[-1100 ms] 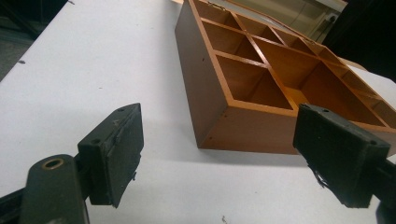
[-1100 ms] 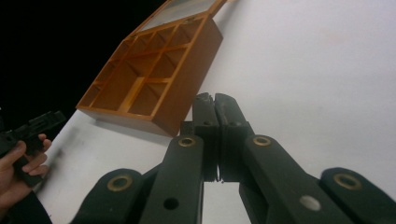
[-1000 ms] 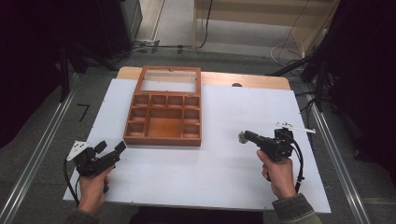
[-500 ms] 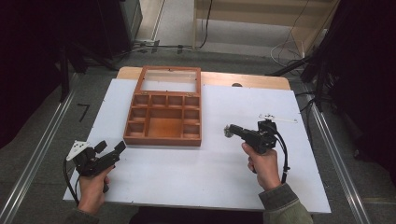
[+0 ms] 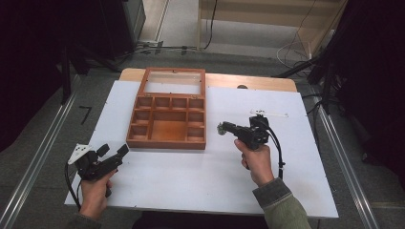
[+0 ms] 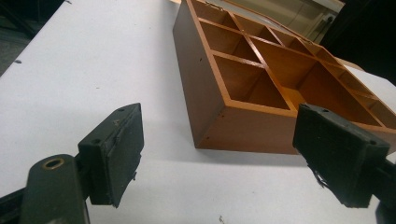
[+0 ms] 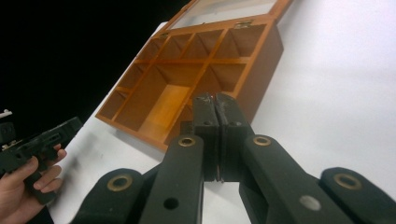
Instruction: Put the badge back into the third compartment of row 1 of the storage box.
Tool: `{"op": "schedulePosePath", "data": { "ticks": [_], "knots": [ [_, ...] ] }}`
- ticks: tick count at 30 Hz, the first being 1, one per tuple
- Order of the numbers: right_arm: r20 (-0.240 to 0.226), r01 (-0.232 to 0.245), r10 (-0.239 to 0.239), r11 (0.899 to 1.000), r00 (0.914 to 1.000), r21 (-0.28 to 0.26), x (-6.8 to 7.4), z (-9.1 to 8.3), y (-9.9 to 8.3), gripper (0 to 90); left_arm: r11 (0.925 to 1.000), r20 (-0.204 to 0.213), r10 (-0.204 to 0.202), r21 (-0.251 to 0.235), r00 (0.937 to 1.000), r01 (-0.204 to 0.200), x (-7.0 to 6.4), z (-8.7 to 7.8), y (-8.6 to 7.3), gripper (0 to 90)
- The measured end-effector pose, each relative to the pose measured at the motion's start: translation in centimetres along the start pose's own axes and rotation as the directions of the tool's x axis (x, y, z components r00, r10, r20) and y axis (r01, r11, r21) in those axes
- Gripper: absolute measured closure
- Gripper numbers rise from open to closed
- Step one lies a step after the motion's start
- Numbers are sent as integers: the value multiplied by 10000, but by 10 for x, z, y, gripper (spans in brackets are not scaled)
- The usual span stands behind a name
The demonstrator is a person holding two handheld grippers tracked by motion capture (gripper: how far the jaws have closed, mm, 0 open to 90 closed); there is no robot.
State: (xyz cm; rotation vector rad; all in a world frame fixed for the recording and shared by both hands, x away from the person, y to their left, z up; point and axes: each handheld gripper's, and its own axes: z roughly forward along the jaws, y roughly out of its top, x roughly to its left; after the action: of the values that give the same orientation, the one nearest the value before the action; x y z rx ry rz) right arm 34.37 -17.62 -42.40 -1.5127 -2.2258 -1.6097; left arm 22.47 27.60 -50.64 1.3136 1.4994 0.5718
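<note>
Wooden and reddish-brown, a box (image 5: 167, 123) sits open on the white table (image 5: 191, 176), toward the far side and a little left of the middle. Its lid (image 5: 173, 81) lies folded back flat behind it, a frame around a clear pane. Inside, thin walls split the box into small compartments along the back and both sides, with one larger compartment in the middle; all of them look bare.

Low at the near left corner of the table, the left gripper (image 5: 111, 153) is held in the person's left hand (image 5: 94, 191), pointing up toward the box's near left corner and well apart from it. In the left gripper view its two black jaws stand wide apart, nothing between them, and the box (image 6: 261, 88) fills the space beyond.

To the right of the box, the right gripper (image 5: 222, 128) is held in the right hand (image 5: 258, 160), its tip near the box's right wall but not touching it. In the right gripper view its jaws are pressed together on nothing, aimed at the box (image 7: 196, 74), and the other hand with its gripper (image 7: 42, 140) shows at the lower left.
</note>
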Motion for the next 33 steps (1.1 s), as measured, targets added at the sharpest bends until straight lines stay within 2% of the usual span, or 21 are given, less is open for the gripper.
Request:
{"op": "schedulePosePath", "data": {
  "ticks": [13,33],
  "knots": [
    [-224,128,-125,9998,9997,136,17,29,14,858,10000,-12,-63,-19,10000,63,1,0,0,166],
    [-125,-32,34,9999,9999,135,23,67,28,858,10000,30,-85,-21,10000,85,4,1,1,166]
  ]
}}
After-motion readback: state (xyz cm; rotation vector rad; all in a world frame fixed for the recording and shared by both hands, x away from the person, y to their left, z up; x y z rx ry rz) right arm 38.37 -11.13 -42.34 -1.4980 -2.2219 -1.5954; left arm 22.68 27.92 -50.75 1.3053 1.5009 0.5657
